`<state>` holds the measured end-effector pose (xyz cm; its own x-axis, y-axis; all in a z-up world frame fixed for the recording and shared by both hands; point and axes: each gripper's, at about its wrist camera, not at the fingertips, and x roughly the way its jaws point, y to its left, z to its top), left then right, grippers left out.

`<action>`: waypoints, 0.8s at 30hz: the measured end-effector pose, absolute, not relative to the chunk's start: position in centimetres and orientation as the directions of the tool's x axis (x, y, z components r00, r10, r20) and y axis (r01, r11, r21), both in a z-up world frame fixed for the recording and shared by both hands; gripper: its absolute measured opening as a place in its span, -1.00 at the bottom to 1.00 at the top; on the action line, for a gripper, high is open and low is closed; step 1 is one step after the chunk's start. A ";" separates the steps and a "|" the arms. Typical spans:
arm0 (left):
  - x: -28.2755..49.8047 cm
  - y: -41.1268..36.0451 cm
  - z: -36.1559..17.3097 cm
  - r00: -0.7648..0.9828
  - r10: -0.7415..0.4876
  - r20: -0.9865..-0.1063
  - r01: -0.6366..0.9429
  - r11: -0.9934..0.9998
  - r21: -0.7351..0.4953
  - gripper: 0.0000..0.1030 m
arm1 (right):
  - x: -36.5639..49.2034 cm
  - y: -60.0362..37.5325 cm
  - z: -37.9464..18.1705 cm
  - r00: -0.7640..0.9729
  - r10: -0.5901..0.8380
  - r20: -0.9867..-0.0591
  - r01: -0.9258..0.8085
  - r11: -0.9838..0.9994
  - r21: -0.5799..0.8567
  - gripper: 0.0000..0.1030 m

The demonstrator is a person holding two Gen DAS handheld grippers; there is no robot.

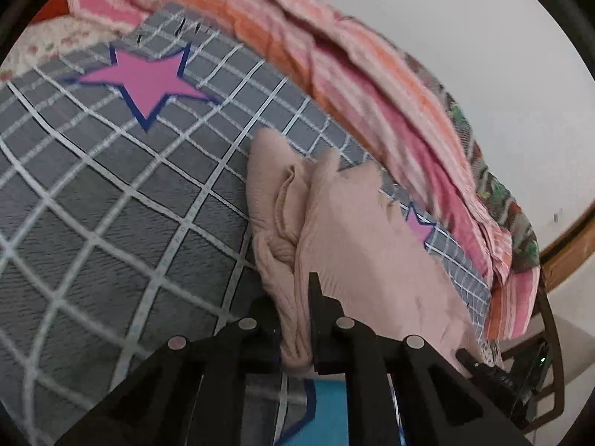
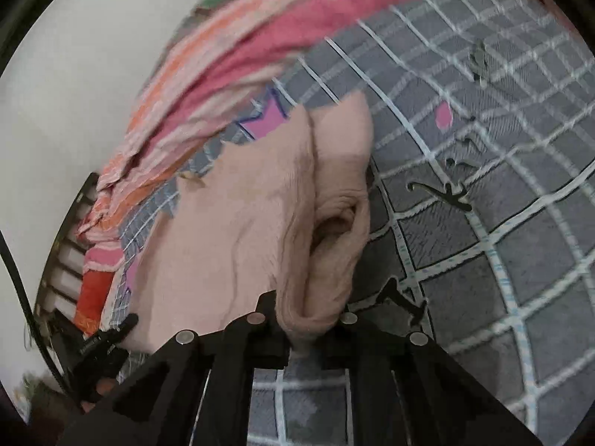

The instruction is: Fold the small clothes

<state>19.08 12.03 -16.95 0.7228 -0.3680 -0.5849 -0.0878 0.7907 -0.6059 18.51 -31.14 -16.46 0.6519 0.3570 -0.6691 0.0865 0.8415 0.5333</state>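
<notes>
A pale pink knit garment (image 1: pixel 372 252) lies rumpled on a grey checked bed sheet (image 1: pixel 111 204). My left gripper (image 1: pixel 293 319) is shut on a bunched fold at the garment's near edge, and fabric bulges out between its black fingers (image 1: pixel 316 297). In the right wrist view the same garment (image 2: pixel 230 223) spreads to the left over the sheet (image 2: pixel 483 260). My right gripper (image 2: pixel 308 323) is shut on a rolled fold of its near edge, which hides the fingertips. The left gripper's black body (image 2: pixel 108 338) shows at the garment's far left corner.
A pink and orange striped blanket (image 1: pixel 334 67) is heaped along the bed's far side against a white wall. Pink stars (image 1: pixel 145 78) are printed on the sheet. A wooden bed frame (image 1: pixel 569 249) curves at the right. A dark slatted rack (image 2: pixel 63 260) stands at the left.
</notes>
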 end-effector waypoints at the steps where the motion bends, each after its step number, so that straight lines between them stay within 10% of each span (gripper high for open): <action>1: 18.4 12.1 -16.8 0.723 -0.368 -0.585 -0.084 0.794 -0.603 -0.79 | 17.9 -31.2 -16.1 0.655 0.367 -0.661 0.076 0.838 0.540 -0.84; 15: 7.2 11.3 -16.8 0.697 -0.306 -0.649 -0.064 0.875 -0.480 -0.71 | 5.7 -31.5 -14.9 0.649 0.333 -0.684 0.063 0.873 0.484 -0.74; 24: 4.4 10.9 -12.1 0.773 -0.182 -0.608 -0.039 0.943 -0.331 0.13 | 1.0 -31.7 -11.9 0.709 0.149 -0.689 0.041 0.967 0.251 -0.40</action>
